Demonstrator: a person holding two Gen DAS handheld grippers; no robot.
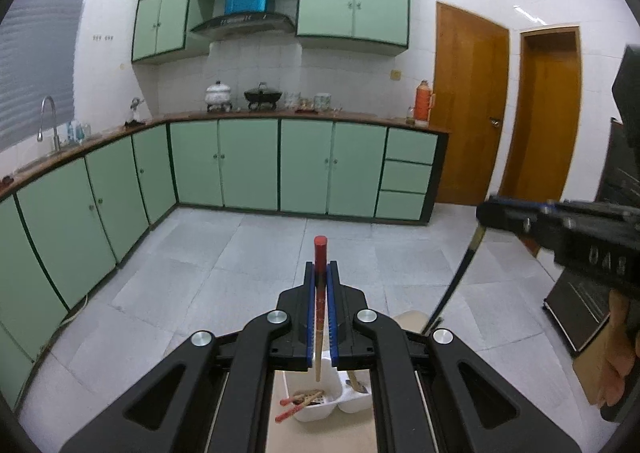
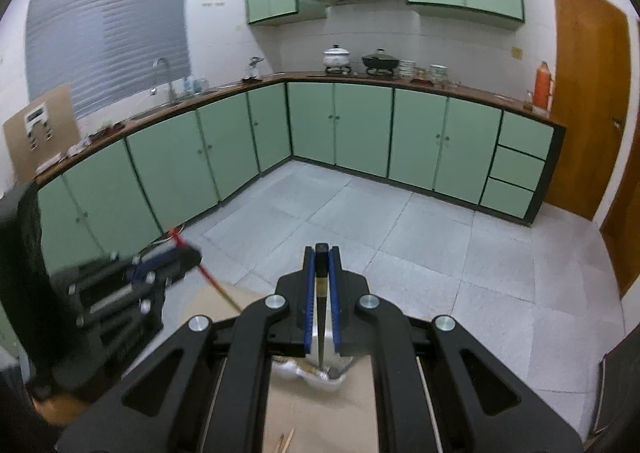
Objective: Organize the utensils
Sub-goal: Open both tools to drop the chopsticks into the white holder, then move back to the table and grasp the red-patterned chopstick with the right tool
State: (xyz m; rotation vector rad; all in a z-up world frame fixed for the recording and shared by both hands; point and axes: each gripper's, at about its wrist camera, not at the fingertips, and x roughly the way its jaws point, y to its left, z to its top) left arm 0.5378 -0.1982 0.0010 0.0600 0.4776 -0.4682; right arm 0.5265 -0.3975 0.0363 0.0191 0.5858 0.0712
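Both tools are clamped: left tool (image 1: 321,273) on a light, stiff red-topped wooden chopstick (image 1: 320,253), right tool (image 2: 321,261) on a thin black chopstick (image 2: 321,293), both held near the top.

Your left gripper (image 1: 321,273) has a chopstick (image 1: 320,253) between its fingers, directly above the utensil holder (image 1: 352,401); your right gripper (image 1: 492,213) sits at three o'clock.
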